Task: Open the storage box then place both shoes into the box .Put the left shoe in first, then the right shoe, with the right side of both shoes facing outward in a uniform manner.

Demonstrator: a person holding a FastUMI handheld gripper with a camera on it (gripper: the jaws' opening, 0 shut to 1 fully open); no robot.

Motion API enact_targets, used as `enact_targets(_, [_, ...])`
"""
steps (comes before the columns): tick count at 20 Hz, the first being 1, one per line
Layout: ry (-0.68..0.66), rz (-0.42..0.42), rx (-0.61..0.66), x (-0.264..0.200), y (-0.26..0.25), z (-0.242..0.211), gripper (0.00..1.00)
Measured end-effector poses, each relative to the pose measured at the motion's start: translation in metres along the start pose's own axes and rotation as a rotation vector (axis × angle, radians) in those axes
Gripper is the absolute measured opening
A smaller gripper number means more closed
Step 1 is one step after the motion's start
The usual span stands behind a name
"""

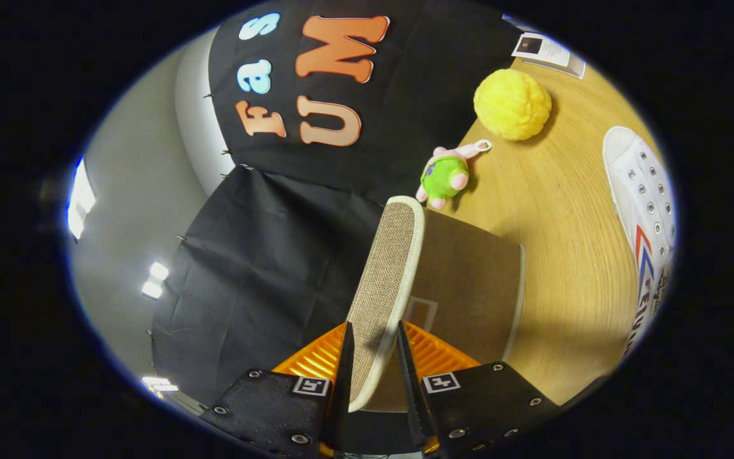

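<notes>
My gripper (373, 331) is shut on the lid (386, 280) of the storage box, a beige woven panel with a pale trim that runs up and away between the two fingers. The view is rolled sideways. The lid is raised on edge, and the brown box body (475, 287) shows just beyond it on the wooden table (564, 210). A white canvas shoe (644, 217) with metal eyelets and red and blue side stripes lies on the table past the box, off to the side of the fingers.
A small pink and green plush toy (446, 175) lies on the table just beyond the lid's far end. A fuzzy yellow ball (512, 104) sits farther back, with a white paper card (548, 51) behind it. The black cloth wall stands beside the table.
</notes>
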State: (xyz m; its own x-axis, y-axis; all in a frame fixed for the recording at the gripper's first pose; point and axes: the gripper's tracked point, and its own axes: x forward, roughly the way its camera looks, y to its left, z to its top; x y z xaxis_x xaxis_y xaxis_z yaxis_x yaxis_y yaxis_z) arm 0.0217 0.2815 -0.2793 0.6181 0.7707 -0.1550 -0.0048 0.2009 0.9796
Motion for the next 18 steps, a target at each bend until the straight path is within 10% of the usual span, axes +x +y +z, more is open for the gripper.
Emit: enact_targets(18, [0.067,-0.132,-0.246,0.146,0.121,-0.035,0.23])
